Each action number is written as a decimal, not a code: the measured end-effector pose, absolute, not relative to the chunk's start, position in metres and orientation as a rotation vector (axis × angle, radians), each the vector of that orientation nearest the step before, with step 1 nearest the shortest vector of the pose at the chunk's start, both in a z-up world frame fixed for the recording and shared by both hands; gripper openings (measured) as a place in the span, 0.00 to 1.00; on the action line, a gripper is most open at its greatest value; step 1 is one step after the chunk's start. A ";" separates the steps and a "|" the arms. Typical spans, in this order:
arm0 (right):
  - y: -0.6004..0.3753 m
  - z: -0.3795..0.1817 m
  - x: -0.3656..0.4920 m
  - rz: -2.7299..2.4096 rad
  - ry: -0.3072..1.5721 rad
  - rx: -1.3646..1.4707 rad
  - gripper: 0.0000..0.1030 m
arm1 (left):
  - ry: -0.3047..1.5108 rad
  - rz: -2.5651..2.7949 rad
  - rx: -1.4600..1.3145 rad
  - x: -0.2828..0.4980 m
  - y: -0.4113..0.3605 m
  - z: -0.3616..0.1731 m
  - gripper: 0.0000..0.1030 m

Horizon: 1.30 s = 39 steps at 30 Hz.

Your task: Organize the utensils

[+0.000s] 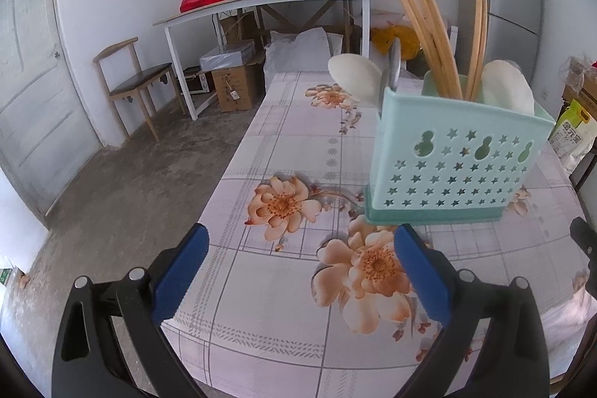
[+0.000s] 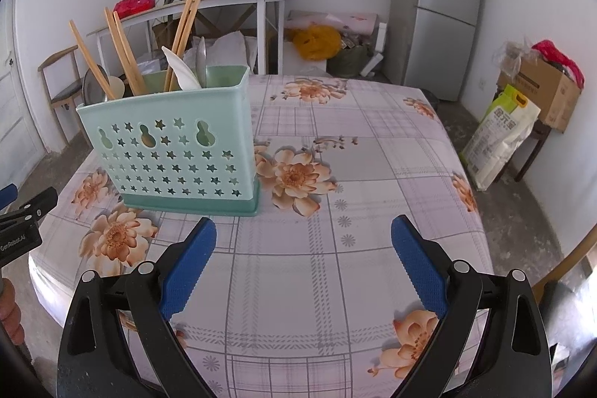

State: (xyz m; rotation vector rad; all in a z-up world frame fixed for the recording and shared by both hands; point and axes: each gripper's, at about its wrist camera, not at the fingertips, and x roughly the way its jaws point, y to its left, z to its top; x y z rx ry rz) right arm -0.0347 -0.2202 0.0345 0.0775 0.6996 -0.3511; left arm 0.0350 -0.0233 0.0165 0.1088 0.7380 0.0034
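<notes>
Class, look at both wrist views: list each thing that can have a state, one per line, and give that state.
Left hand-held gripper: open, empty, above the table.
Right hand-held gripper: open, empty, above the table.
Utensil holder: upright on the tablecloth, loaded.
Chopsticks: standing in the holder, leaning.
White spoons: in the holder, bowls up.
Metal spoon: in the holder, upright.
Fridge: doors closed.
Door: closed.
</notes>
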 end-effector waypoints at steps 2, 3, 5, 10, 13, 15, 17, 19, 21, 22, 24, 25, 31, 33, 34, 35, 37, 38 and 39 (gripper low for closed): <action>-0.220 0.034 -0.035 -0.351 0.703 0.075 0.88 | 0.743 0.001 0.109 0.035 -0.023 0.015 0.95; -0.221 0.034 -0.034 -0.352 0.705 0.074 0.88 | 0.746 0.000 0.110 0.035 -0.022 0.015 0.95; -0.221 0.034 -0.034 -0.353 0.707 0.074 0.88 | 0.751 -0.003 0.110 0.035 -0.022 0.014 0.95; -0.221 0.034 -0.034 -0.355 0.711 0.072 0.88 | 0.757 -0.004 0.106 0.036 -0.020 0.013 0.95; -0.221 0.035 -0.034 -0.353 0.713 0.070 0.88 | 0.756 -0.005 0.107 0.036 -0.021 0.013 0.95; -0.220 0.035 -0.033 -0.352 0.713 0.068 0.88 | 0.756 -0.006 0.107 0.036 -0.020 0.013 0.94; -0.219 0.035 -0.033 -0.351 0.714 0.065 0.88 | 0.755 -0.004 0.106 0.035 -0.021 0.013 0.95; -0.219 0.036 -0.033 -0.350 0.714 0.064 0.88 | 0.754 -0.004 0.106 0.036 -0.020 0.013 0.95; -0.218 0.036 -0.033 -0.350 0.713 0.064 0.88 | 0.752 -0.004 0.103 0.037 -0.020 0.011 0.95; -0.218 0.036 -0.033 -0.350 0.713 0.063 0.88 | 0.753 -0.004 0.105 0.037 -0.020 0.012 0.95; -0.217 0.037 -0.033 -0.349 0.712 0.062 0.88 | 0.755 -0.005 0.105 0.037 -0.020 0.011 0.95; -0.217 0.037 -0.033 -0.349 0.712 0.062 0.88 | 0.756 -0.006 0.105 0.037 -0.020 0.012 0.95; -0.217 0.038 -0.032 -0.349 0.711 0.058 0.88 | 0.753 -0.006 0.107 0.037 -0.020 0.012 0.95; -0.217 0.037 -0.032 -0.349 0.711 0.057 0.88 | 0.755 -0.006 0.106 0.037 -0.020 0.012 0.95; -0.217 0.038 -0.032 -0.349 0.710 0.056 0.88 | 0.755 -0.006 0.106 0.037 -0.021 0.011 0.95; -0.217 0.039 -0.032 -0.349 0.709 0.056 0.88 | 0.755 -0.006 0.107 0.037 -0.021 0.011 0.95; -0.218 0.040 -0.032 -0.349 0.707 0.056 0.88 | 0.755 -0.006 0.106 0.037 -0.021 0.011 0.95; -0.218 0.040 -0.032 -0.349 0.707 0.056 0.88 | 0.755 -0.006 0.106 0.037 -0.021 0.012 0.95; -0.218 0.040 -0.033 -0.349 0.706 0.056 0.88 | 0.755 -0.005 0.106 0.037 -0.021 0.011 0.95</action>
